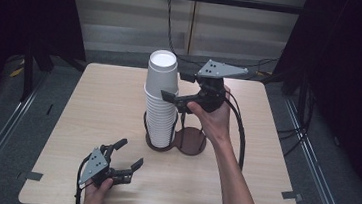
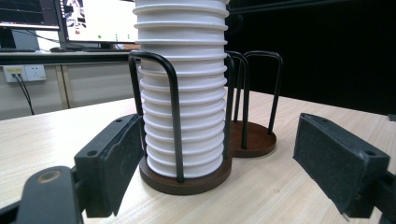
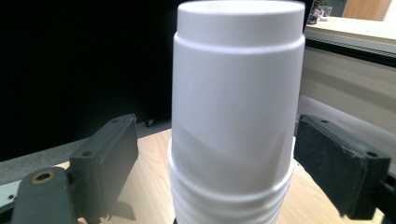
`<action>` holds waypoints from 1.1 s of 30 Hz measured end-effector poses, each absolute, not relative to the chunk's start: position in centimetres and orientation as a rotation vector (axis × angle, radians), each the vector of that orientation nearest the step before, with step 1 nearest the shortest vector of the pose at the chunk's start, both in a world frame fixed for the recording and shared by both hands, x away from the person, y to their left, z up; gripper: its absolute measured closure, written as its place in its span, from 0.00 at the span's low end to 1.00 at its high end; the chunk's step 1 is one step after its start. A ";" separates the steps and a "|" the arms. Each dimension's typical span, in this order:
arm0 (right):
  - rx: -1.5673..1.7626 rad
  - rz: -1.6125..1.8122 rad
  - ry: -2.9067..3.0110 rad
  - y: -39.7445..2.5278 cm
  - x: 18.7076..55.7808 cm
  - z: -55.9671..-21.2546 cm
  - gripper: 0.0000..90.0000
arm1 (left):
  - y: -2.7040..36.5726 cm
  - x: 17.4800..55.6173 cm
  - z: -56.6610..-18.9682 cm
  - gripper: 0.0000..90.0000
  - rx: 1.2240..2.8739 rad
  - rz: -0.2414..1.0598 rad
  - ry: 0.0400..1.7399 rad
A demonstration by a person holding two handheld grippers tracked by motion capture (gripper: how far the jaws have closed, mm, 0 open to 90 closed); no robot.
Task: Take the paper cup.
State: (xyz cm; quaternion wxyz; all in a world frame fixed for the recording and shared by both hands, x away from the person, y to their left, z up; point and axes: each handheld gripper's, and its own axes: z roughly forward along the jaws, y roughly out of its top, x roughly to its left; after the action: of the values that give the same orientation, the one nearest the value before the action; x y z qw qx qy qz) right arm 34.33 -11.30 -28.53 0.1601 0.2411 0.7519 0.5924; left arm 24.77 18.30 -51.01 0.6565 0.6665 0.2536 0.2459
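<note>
A tall stack of upside-down white cups stands in the left ring of a dark two-place wire holder at the table's middle. My right gripper is open at the stack's upper part. In the right gripper view its jaws straddle the top cup: the left pad stands clear of it and the right pad is close beside it. My left gripper rests low near the front left of the table, open and holding nothing. It faces the stack and the holder's base.
The holder's right ring holds no cups, and its black wire posts rise beside the stack. The light wooden table is bare around the holder. Dark curtains flank the table, and cables run along the floor behind it.
</note>
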 end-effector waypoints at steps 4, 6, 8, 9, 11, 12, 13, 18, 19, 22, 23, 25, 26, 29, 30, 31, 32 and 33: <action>0.685 1.676 2.163 -10.8 35.1 -27.7 0.15 | 18.3 24.8 -51.0 0.17 1.514 0.558 0.571; 0.684 1.667 2.170 -10.5 35.5 -27.4 0.15 | 18.3 24.8 -51.0 0.17 1.509 0.554 0.577; 0.684 1.664 2.172 -10.2 35.8 -27.1 0.15 | 18.3 24.8 -51.0 0.17 1.509 0.554 0.577; 0.685 1.665 2.180 -10.1 36.0 -27.0 0.15 | 18.3 24.8 -51.0 0.17 1.509 0.554 0.576; 0.685 1.659 2.186 -9.8 36.4 -26.9 0.14 | 18.3 24.8 -51.0 0.17 1.511 0.556 0.574; 0.688 1.659 2.190 -9.6 36.6 -26.8 0.14 | 18.3 24.8 -51.0 0.17 1.507 0.560 0.577; 0.687 1.651 2.191 -9.4 36.7 -26.8 0.14 | 18.3 24.8 -51.0 0.17 1.511 0.559 0.575; 0.694 1.635 2.218 -8.7 37.5 -26.7 0.15 | 18.4 24.8 -51.0 0.17 1.514 0.566 0.574; 0.694 1.635 2.218 -8.7 37.5 -26.7 0.15 | 18.3 24.7 -51.0 0.17 1.510 0.565 0.576; 0.693 1.639 2.218 -8.6 37.5 -26.5 0.14 | 18.3 24.8 -51.0 0.17 1.511 0.564 0.575; 0.693 1.639 2.218 -8.6 37.5 -26.5 0.14 | 18.3 24.7 -51.0 0.17 1.509 0.563 0.575; 0.694 1.629 2.224 -8.4 37.6 -26.4 0.15 | 18.3 24.7 -51.0 0.17 1.509 0.563 0.575; 0.696 1.624 2.228 -8.4 37.7 -26.4 0.15 | 18.3 24.7 -51.0 0.17 1.508 0.563 0.577; 0.693 1.606 2.237 -8.1 37.8 -26.2 0.16 | 18.3 24.7 -51.0 0.17 1.509 0.563 0.576; 0.694 1.596 2.241 -8.1 37.8 -26.2 0.17 | 18.3 24.7 -51.0 0.17 1.509 0.563 0.575; 0.701 1.594 2.239 -8.1 37.9 -26.2 0.18 | 18.3 24.7 -51.0 0.17 1.508 0.564 0.577; 0.704 1.601 2.237 -8.1 37.9 -26.2 0.18 | 18.3 24.7 -51.0 0.17 1.507 0.564 0.577; 0.704 1.594 2.240 -8.0 37.9 -26.2 0.19 | 18.3 24.7 -51.0 0.17 1.508 0.563 0.577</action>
State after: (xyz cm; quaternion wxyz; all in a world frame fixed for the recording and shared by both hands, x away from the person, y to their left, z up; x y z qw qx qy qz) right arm 37.93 -7.97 -26.18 0.1513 0.2452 0.7803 0.5551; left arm 24.73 18.31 -51.01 0.6563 0.6654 0.2544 0.2484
